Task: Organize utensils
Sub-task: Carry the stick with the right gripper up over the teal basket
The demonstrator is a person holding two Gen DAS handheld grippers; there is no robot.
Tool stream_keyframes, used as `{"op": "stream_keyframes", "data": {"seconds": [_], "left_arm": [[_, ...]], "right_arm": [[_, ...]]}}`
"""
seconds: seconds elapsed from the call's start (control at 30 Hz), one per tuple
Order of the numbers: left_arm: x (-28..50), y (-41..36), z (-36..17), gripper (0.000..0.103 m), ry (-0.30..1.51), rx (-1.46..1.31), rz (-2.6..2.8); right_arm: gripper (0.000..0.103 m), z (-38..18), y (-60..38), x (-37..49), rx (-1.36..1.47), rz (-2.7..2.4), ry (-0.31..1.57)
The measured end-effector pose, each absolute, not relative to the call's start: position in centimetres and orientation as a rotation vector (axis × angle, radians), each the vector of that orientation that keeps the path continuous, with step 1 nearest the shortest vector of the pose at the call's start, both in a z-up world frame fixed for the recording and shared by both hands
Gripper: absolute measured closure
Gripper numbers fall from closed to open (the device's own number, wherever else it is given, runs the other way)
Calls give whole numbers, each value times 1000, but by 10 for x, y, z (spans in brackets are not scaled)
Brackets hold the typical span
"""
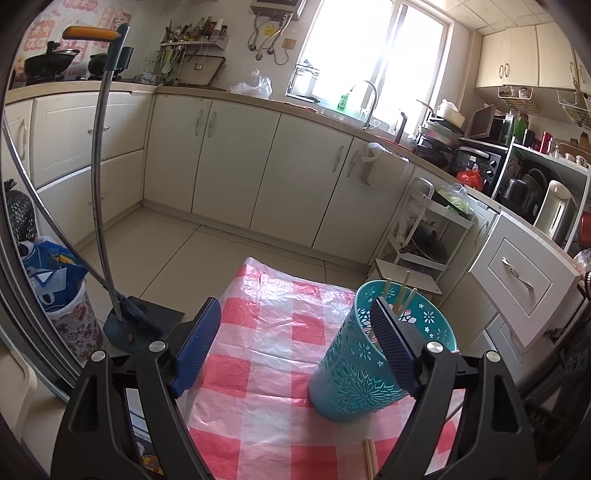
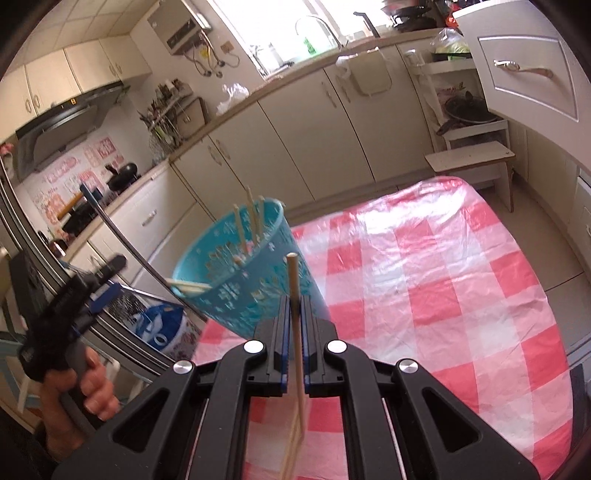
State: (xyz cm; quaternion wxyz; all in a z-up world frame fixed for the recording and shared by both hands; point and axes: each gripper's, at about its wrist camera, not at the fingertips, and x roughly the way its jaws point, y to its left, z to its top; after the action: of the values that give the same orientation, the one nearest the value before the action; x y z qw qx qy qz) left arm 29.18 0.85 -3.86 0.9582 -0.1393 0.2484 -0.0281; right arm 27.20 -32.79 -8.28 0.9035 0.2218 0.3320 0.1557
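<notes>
No readable writing anywhere; the pink wall stickers (image 1: 40,33) by the stove are too blurry to make out. Left to right: a dustpan (image 1: 125,325) sits on the tiled floor, then the left gripper (image 1: 295,343) with fingers spread wide, gripping nothing, over a red-and-white checked tablecloth (image 1: 266,369). The teal cutout utensil holder (image 1: 354,373) stands on the cloth with chopsticks (image 1: 402,291) poking out, partly hidden behind the right-side finger. The right gripper (image 2: 294,332) is clamped on a wooden chopstick (image 2: 292,273) just beside the holder, which looks blurred.
</notes>
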Motion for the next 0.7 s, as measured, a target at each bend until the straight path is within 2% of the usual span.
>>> {"op": "stream_keyframes", "data": {"seconds": [0.23,0.7], "left_arm": [[290,6,-36,24,495,-246,-54],[289,9,-35,24,499,-226,-50]], "right_arm": [[97,-60,-324,273,482,356,608],[97,-51,-330,267,485,359,584]]}}
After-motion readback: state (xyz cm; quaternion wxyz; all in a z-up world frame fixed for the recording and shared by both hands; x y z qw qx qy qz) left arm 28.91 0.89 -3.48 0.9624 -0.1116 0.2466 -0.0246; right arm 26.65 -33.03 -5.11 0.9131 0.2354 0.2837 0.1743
